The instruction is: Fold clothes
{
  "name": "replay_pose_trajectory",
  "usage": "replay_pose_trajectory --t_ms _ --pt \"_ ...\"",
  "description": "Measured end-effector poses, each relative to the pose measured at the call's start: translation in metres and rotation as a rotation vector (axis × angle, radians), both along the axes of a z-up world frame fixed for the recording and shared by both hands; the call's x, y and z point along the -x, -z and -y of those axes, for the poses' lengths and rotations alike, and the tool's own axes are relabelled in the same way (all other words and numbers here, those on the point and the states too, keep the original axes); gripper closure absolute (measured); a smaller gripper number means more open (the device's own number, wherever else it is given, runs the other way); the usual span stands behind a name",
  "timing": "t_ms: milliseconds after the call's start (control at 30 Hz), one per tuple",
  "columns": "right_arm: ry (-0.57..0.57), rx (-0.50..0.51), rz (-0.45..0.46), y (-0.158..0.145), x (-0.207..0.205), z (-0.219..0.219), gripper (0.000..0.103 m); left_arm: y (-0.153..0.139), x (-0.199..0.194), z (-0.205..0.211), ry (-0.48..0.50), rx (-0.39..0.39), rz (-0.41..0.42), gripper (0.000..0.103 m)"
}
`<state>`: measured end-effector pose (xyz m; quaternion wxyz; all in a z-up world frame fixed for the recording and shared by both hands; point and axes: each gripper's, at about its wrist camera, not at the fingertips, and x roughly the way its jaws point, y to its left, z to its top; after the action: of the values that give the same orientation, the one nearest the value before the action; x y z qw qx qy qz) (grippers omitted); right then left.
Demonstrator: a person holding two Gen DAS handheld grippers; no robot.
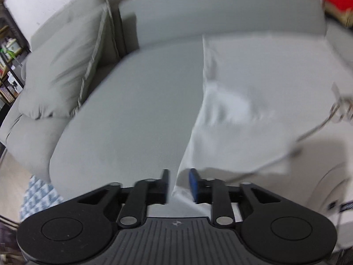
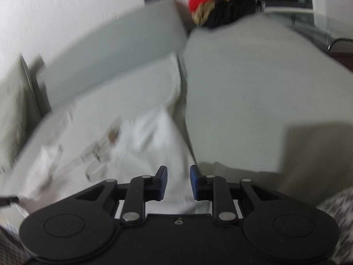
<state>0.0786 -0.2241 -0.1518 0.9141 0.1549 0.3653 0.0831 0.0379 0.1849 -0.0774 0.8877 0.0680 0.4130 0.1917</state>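
A: Start close in. What do the jaws of the left gripper look like?

B: They stand a little apart, and a corner of the white garment comes up into the gap between them. The picture is smeared, so I cannot tell whether the pads actually press on the cloth or merely flank it.

A: And the right gripper?

B: Much the same gap, with white garment lying below and behind it. Nothing sits between the two blue-faced fingers that I can make out; the cloth seems to be underneath, so the jaws look released.

A: Where does the garment lie?

B: On the seat of a grey sofa. In the left view it covers the right half of the seat, its straight left edge running away from the gripper. A thin strap or cord trails across it on the right.

A: Anything on it in the right view?

B: A blurred pale strap with a small brownish patch, probably a label, on the cloth to the left of the gripper.

A: Farther back?

B: In the left view a loose grey cushion leans at the left end of the sofa, with the backrest behind. At the far right corner sits a pile of red clothes; the right view shows it red, tan and black. Shelves stand at the far left.
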Motion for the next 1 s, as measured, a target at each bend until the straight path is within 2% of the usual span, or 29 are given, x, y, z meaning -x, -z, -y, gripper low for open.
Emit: replay_pose_trajectory --t_ms 100,167,233,333,533,633,667,700,800,833,867,933,1000 --pt "0.004 -0.077 0.022 -0.005 -0.014 0.006 0.076 -0.006 -0.008 0.007 0.052 0.011 0.131 0.073" --pt "-0.009 -0.129 -0.009 -0.004 -0.035 0.006 0.077 -0.006 -0.026 0.016 0.099 0.022 0.177 0.072" --pt "-0.024 -0.152 -0.016 -0.002 -0.055 0.001 0.081 -0.001 -0.046 0.022 0.127 0.024 0.188 0.072" --pt "-0.03 -0.178 -0.026 0.001 -0.08 -0.007 0.082 0.008 -0.079 0.027 0.138 0.006 0.182 0.072" --pt "0.002 -0.28 -0.056 0.026 -0.115 -0.012 0.085 0.03 -0.123 0.011 0.063 0.121 0.073 0.074" --pt "0.013 -0.323 -0.107 0.043 -0.13 -0.018 0.088 0.046 -0.141 0.002 0.017 0.2 -0.009 0.074" --pt "0.036 -0.328 -0.128 0.05 -0.134 -0.019 0.091 0.048 -0.143 0.001 0.009 0.208 -0.009 0.074" --pt "0.078 -0.322 -0.143 0.056 -0.135 -0.017 0.103 0.049 -0.144 0.0 0.0 0.216 -0.01 0.074" --pt "0.19 -0.312 -0.125 0.061 -0.129 -0.008 0.103 0.048 -0.138 -0.002 -0.001 0.214 0.003 0.073" --pt "0.215 -0.276 -0.107 0.057 -0.125 -0.006 0.103 0.047 -0.136 -0.002 0.001 0.211 0.009 0.073" --pt "0.231 -0.25 -0.083 0.052 -0.119 -0.004 0.097 0.046 -0.132 -0.003 0.0 0.208 0.017 0.073" --pt "0.234 -0.287 -0.036 0.044 -0.106 0.003 0.097 0.037 -0.118 -0.004 -0.007 0.208 0.058 0.074" --pt "0.204 -0.353 -0.03 0.037 -0.091 0.007 0.096 0.028 -0.099 -0.003 0.0 0.218 0.095 0.074"
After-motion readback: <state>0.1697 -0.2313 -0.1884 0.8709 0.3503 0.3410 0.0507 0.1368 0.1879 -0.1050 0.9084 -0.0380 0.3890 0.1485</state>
